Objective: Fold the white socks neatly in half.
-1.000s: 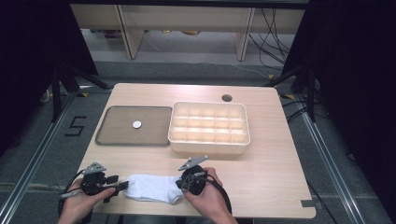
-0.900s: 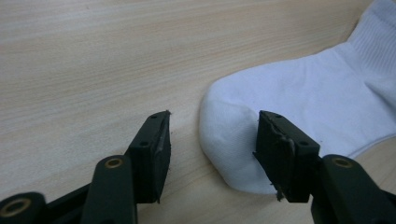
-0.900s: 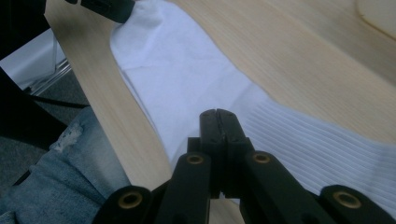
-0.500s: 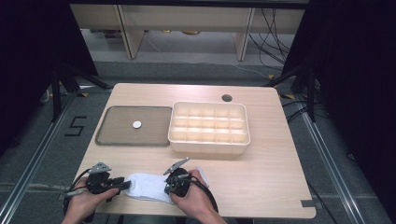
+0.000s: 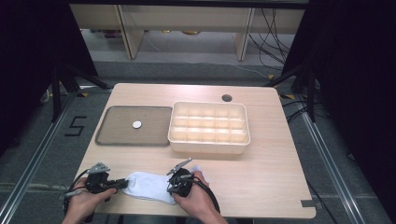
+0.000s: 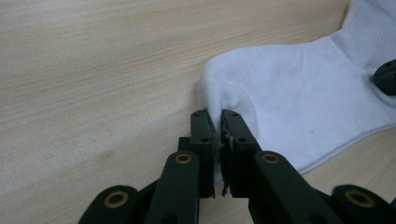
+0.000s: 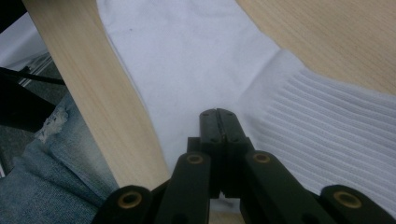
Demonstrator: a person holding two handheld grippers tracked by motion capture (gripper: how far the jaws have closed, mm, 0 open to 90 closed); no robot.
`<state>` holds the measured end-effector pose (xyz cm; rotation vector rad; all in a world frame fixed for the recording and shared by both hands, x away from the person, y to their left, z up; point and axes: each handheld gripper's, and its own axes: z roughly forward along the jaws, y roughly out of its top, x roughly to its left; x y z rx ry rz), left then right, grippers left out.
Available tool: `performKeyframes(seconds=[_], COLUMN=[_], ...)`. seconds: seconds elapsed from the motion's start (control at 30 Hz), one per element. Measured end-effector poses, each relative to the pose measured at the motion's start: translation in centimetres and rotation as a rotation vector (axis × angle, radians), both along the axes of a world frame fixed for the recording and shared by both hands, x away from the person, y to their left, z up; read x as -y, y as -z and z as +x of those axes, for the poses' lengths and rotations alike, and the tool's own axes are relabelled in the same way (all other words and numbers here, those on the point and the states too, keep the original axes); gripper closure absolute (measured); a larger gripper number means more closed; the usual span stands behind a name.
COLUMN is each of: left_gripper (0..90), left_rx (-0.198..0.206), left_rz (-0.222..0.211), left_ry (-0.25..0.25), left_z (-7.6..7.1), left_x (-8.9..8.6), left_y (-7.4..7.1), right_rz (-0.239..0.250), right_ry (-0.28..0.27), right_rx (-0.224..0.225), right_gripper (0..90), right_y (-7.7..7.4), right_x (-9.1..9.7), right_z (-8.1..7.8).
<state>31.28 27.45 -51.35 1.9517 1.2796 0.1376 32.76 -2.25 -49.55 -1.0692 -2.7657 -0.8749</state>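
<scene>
A white sock (image 5: pixel 145 187) lies flat near the table's front edge, between my two grippers. My left gripper (image 5: pixel 122 183) points right at the sock's left end. Its jaws have just been closing and now pinch a fold of the sock (image 6: pixel 299 107) between the left gripper's (image 6: pixel 217 122) pads. My right gripper (image 5: pixel 172 187) sits on the sock's right part, over the ribbed cuff. Its jaws stand shut tip to tip, with the right gripper (image 7: pixel 218 114) resting over the sock (image 7: pixel 187 60). I see no fabric between them.
A cream compartment box (image 5: pixel 210 148) stands mid-table, and a dark flat tray (image 5: pixel 112 136) with a small white disc (image 5: pixel 136 124) lies to its left. A cable hole (image 5: pixel 227 98) is at the back. The table's front edge (image 7: pixel 116 130) runs just beside the sock, with the person's jeans (image 7: pixel 56 158) below.
The left gripper's jaws have closed on the sock's left end. The right hand has come down and leftward onto the sock's right part.
</scene>
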Motion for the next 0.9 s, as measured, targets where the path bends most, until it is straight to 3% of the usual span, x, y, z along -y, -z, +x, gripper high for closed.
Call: performKeyframes(seconds=[0.13,0.17,0.27,0.53,0.6,0.8,0.83,0.9], left_gripper=[84.6,84.6,84.6,84.7,84.7,84.7,84.4,84.1], left_rx=[0.021,0.028,0.034,0.068,0.074,0.085,0.058,0.043], left_rz=[-0.022,-0.03,-0.04,-0.062,-0.087,-0.099,-0.092,-0.087], left_ry=[-0.003,-0.005,0.001,0.023,0.033,0.035,0.044,0.038], left_z=[-0.1,-0.1,-0.2,-0.4,-0.4,-0.4,-0.3,-0.3], left_x=[-0.3,-0.4,-0.5,-0.3,-0.2,-0.1,-0.4,-0.5], left_y=[-0.7,-1.1,-1.4,-2.8,-3.5,-4.1,-3.8,-3.5], right_rz=[0.016,0.028,0.039,0.001,0.006,0.011,0.009,0.009], right_ry=[0.006,0.017,0.009,-0.001,-0.001,-0.003,-0.004,-0.003], right_rx=[0.01,0.03,0.053,0.006,0.003,0.002,0.004,0.002], right_gripper=[89.9,90.0,90.0,90.0,90.0,90.0,90.0,90.0], right_y=[-0.7,-1.5,-2.2,-0.2,0.0,0.1,0.1,0.1], right_x=[0.0,-0.2,-0.7,-2.1,-2.1,-2.2,-2.2,-2.2], right_z=[-0.1,-0.3,-0.3,0.1,0.2,0.3,0.3,0.3])
